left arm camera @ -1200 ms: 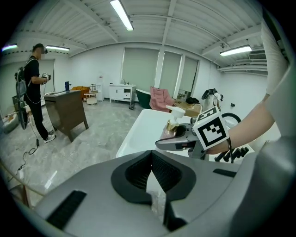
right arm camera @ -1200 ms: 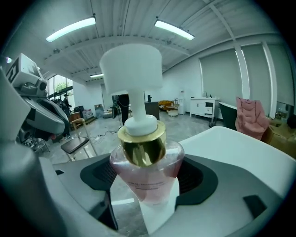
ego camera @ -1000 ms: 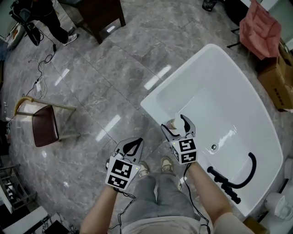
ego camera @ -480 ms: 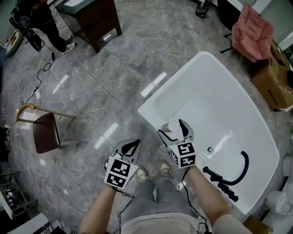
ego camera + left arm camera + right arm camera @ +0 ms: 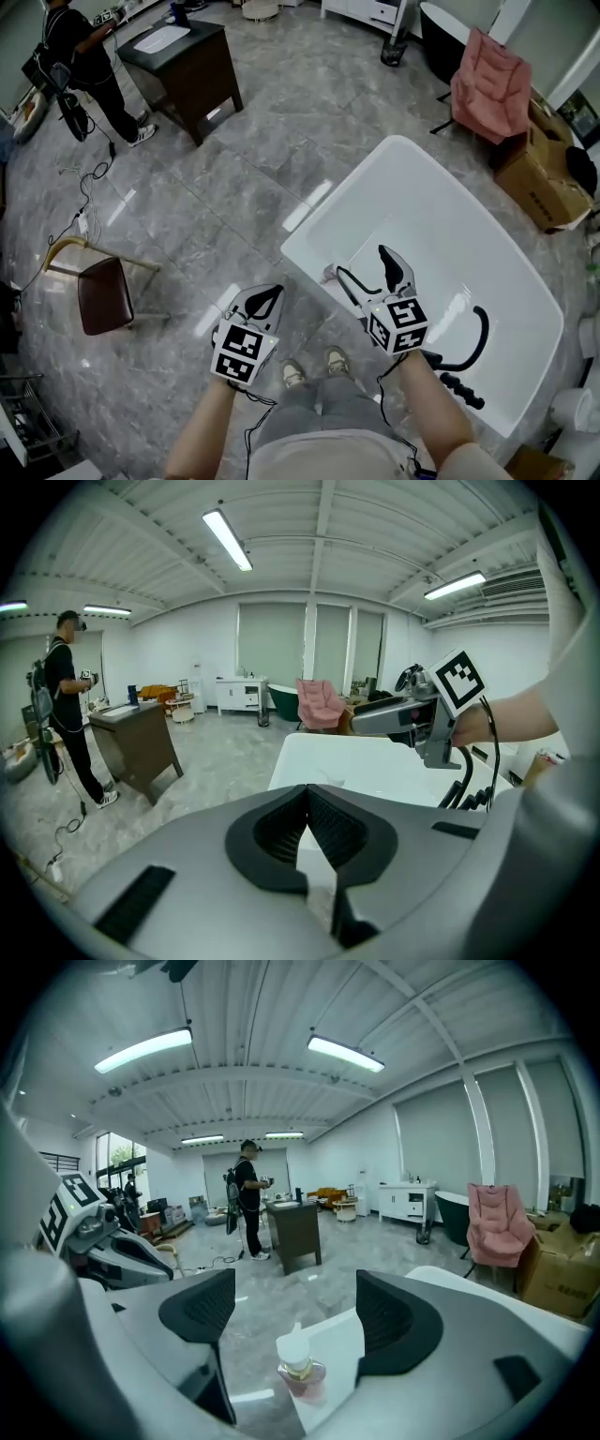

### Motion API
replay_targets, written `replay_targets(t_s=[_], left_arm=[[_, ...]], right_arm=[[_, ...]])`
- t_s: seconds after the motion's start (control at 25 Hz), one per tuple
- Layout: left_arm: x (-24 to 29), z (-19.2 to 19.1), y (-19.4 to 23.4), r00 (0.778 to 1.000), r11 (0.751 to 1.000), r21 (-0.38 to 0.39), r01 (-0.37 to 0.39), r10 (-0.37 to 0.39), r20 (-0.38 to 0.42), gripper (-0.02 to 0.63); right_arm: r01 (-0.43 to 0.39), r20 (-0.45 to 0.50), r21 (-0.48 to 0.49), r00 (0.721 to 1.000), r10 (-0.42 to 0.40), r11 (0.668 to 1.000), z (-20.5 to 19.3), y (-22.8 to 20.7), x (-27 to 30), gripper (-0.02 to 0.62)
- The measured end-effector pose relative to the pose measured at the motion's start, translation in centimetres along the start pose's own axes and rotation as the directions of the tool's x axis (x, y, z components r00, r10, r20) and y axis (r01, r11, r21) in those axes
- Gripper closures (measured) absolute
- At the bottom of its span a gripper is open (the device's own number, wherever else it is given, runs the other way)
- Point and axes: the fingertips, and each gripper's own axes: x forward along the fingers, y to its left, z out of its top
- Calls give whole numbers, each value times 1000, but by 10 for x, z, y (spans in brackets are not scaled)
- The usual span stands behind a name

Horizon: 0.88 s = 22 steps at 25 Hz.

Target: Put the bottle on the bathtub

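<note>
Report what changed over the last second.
The right gripper let go of the bottle, which now stands on the bathtub rim. It opened its jaws and drew back a little. The left gripper stayed shut, low at the left, and the bathtub did not move.

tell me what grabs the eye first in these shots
The big white bathtub fills the right of the head view, slanting across the grey floor. On its near rim stands a small pink bottle with a white cap, between the right gripper's open jaws but not clamped. The left gripper hangs shut over the floor, and a pink chair sits beyond the tub.
</note>
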Motion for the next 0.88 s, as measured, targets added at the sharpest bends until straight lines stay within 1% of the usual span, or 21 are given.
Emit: replay_targets(t_s=[0.04, 0.12, 0.16, 0.2, 0.28, 0.4, 0.44, 0.6, 0.72, 0.8, 0.88], left_arm=[[-8, 9, 1, 1000, 1000, -24, 2, -2, 18, 586], [-24, 28, 2, 998, 995, -98, 19, -12, 66, 587], [-33, 37, 3, 996, 992, -123, 25, -14, 88, 586], [-41, 46, 4, 994, 991, -131, 22, -9, 105, 586], [-58, 63, 4, 991, 994, -110, 5, 10, 131, 586], [-80, 90, 3, 984, 997, -71, -13, 25, 177, 586], [-87, 98, 3, 981, 998, -62, -18, 29, 190, 586], [-112, 124, 3, 970, 999, -27, -45, 50, 237, 586], [-130, 138, 0, 959, 998, -9, -63, 63, 276, 586], [-139, 145, -4, 952, 997, 1, -76, 73, 296, 586], [-148, 153, -9, 945, 996, 15, -91, 82, 317, 586]], right_arm=[[0, 10, 0, 1000, 0, 1000, 12, 2, -8, 183], [-4, 19, -5, 1000, 4, 1000, 32, 9, -23, 183], [-10, 24, -9, 1000, 10, 1000, 41, 14, -30, 183], [-18, 31, -15, 999, 18, 1000, 50, 20, -37, 184], [-30, 58, -37, 998, 32, 999, 70, 31, -52, 201], [-19, 111, -75, 993, 27, 997, 104, 43, -74, 293], [-15, 125, -81, 992, 25, 997, 114, 47, -80, 313], [-23, 184, -84, 982, 38, 996, 147, 59, -105, 358], [-46, 235, -98, 970, 68, 994, 168, 70, -126, 391], [-68, 272, -94, 958, 91, 993, 178, 76, -142, 460], [-84, 296, -102, 949, 111, 991, 187, 81, -156, 468]])
